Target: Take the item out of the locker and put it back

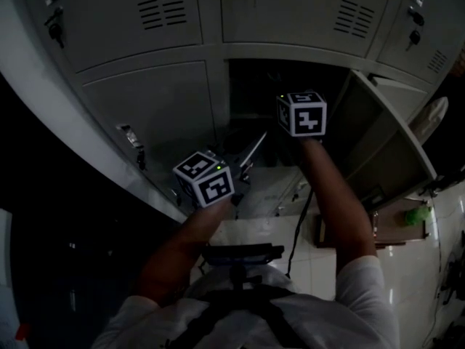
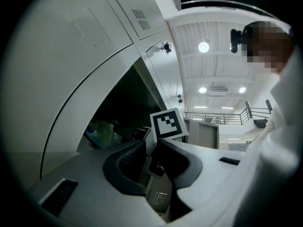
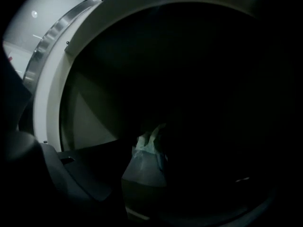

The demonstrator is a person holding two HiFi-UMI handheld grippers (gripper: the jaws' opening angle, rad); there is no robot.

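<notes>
The open locker compartment (image 1: pixel 254 86) is dark inside, and its door (image 1: pixel 381 140) swings out to the right. A pale plastic bag with something green in it (image 3: pixel 147 162) lies on the locker floor; the left gripper view shows the bag (image 2: pixel 102 134) deep inside. My right gripper (image 3: pixel 156 178) reaches into the compartment, its marker cube (image 1: pixel 301 113) at the opening. Its left jaw stands wide of the bag, its right jaw is lost in the dark. My left gripper (image 2: pixel 151 148) hovers outside, lower left, with its cube (image 1: pixel 205 179) in the head view. Its jaws stand apart with nothing gripped.
Closed grey locker doors with vent slits (image 1: pixel 163 7) surround the open one, and keys hang in the locks (image 1: pixel 54 27). Below is a pale tiled floor (image 1: pixel 407 282) with a black cable (image 1: pixel 298 231) and a small green thing (image 1: pixel 418 214).
</notes>
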